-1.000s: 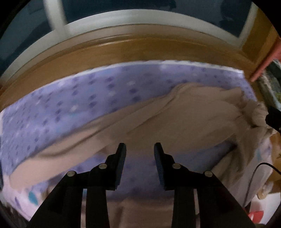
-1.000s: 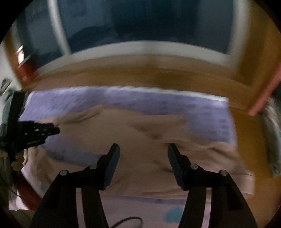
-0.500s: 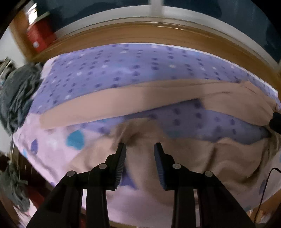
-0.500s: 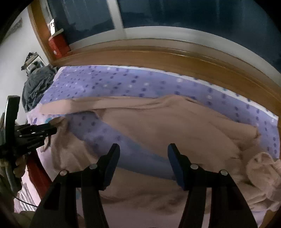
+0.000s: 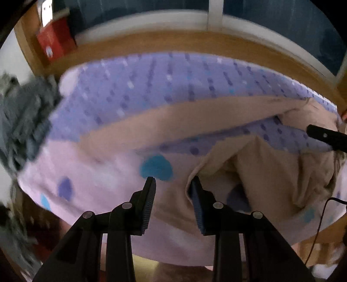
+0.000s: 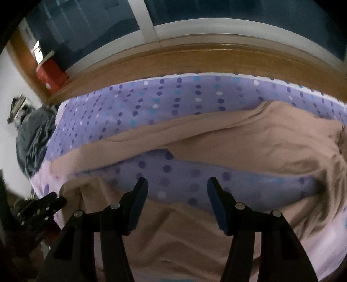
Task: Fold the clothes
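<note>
A bed is filling both views, its sheet (image 6: 173,102) lying purple with rows of dots across the far part and running pale pink with larger blue and purple spots along the near edge. A wooden frame (image 6: 195,58) is curving behind the bed, with a white-framed window (image 6: 151,15) showing dark above it. At the far left a red box (image 6: 51,74) is sitting on the wooden ledge, its contents hidden, and below it a heap of grey clothing (image 6: 34,141) is lying off the bed's left end.

The beige garment (image 6: 249,141) is sprawling unfolded over the sheet: one long band is stretching leftward across the purple part, the bulk is bunching at the right, and another part is draping over the near edge.

The left gripper (image 5: 171,184) is hovering over the near pink edge, fingers somewhat apart and pinching nothing, with a beige fold just beside its right finger. The right gripper (image 6: 176,184) is hanging above the purple strip between the beige parts, fingers spread wide and empty. A thin black cable (image 5: 321,219) is trailing at the right edge.
</note>
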Demonstrator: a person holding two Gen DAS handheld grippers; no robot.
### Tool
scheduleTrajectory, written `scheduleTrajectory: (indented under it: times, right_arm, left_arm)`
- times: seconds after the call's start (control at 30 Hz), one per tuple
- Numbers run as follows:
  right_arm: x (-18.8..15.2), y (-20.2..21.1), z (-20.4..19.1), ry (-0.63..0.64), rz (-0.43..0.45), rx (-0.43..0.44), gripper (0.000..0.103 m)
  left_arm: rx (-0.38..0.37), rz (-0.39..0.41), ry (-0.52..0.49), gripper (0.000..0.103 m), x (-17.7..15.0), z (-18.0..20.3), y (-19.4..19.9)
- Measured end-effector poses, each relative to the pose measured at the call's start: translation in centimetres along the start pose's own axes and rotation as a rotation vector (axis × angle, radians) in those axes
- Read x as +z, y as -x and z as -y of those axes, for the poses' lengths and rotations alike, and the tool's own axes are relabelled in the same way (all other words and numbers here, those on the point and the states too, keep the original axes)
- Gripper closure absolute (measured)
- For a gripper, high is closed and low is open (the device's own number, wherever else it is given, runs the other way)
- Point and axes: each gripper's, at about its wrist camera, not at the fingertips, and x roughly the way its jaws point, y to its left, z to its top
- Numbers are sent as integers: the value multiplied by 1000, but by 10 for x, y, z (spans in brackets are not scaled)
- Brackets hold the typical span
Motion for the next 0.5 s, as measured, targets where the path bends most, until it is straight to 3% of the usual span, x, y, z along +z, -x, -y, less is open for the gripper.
scheduleTrajectory:
  times: [0.03, 0.1, 0.13, 0.17, 0.3, 0.5]
  right_arm:
    - [-1, 0, -5, -12, 1, -3, 46]
    - [-4, 0, -15, -35, 2, -10, 46]
    - [-6, 1, -20, -39, 7, -15, 46]
    - [-8, 2, -24, -42, 7, -20, 46]
    - [-10, -1, -30, -39, -9, -40, 46]
    - [2, -10, -25, -68, -12, -7, 46]
  left_arm:
    - [-21, 13, -16, 67, 1, -5, 5]
    - [-75, -28, -58, 42, 0, -6, 1]
    - [-100, -50, -80, 37, -1, -7, -1]
    - [-112, -88, -104, 37, -3, -5, -5]
    - [-145, -115, -83, 37, -1, -16, -13]
    - [-49, -65, -20, 37, 22, -46, -14]
